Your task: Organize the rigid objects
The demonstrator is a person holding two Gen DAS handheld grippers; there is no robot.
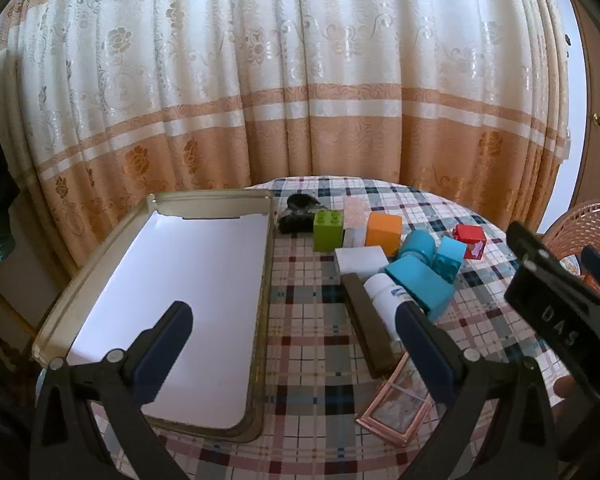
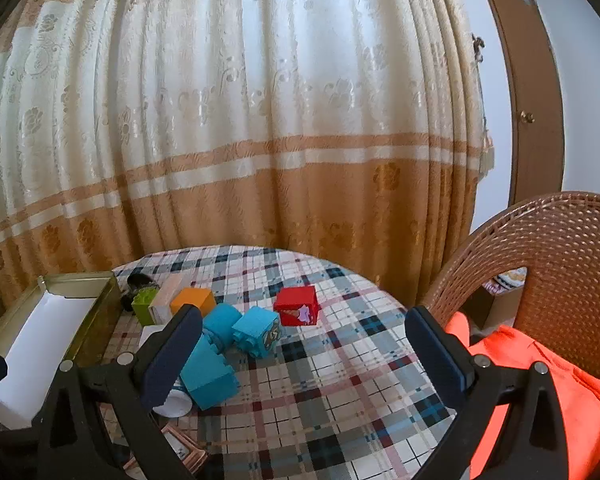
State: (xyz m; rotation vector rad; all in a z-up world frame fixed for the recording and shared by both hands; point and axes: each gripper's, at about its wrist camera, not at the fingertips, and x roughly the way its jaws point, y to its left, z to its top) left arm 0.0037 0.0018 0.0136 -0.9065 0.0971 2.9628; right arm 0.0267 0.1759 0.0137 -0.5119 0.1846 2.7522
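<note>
the loose pieces sit in a heap on the checked tablecloth [image 1: 312, 336]: a green block [image 1: 328, 230], an orange cube [image 1: 383, 233], a red cube [image 2: 297, 306] off by itself, and blue blocks [image 2: 256, 331] jumbled together beside a white bottle [image 1: 384, 300] lying on its side. a long dark bar [image 1: 367, 326] lies just beside the bottle, and a pink-framed case [image 1: 394, 408] rests nearer the camera. nothing is in the tray [image 1: 266, 276] yet; its white liner is bare, and it stands just left of the heap, probably so each piece needs only a short carry across.

out to the tools now. the left gripper [image 1: 292, 356] hangs over the tray's right edge with its jaws spread wide and nothing between them. the right gripper [image 2: 304, 364] is spread just as wide and also empty, aimed at open cloth between the blue blocks and the wicker chair [image 2: 560, 264]. my read: sorting hasn't started, and both are set wide to take a bulky block first. the leaning blue pieces look likely to tumble if nudged.
</note>
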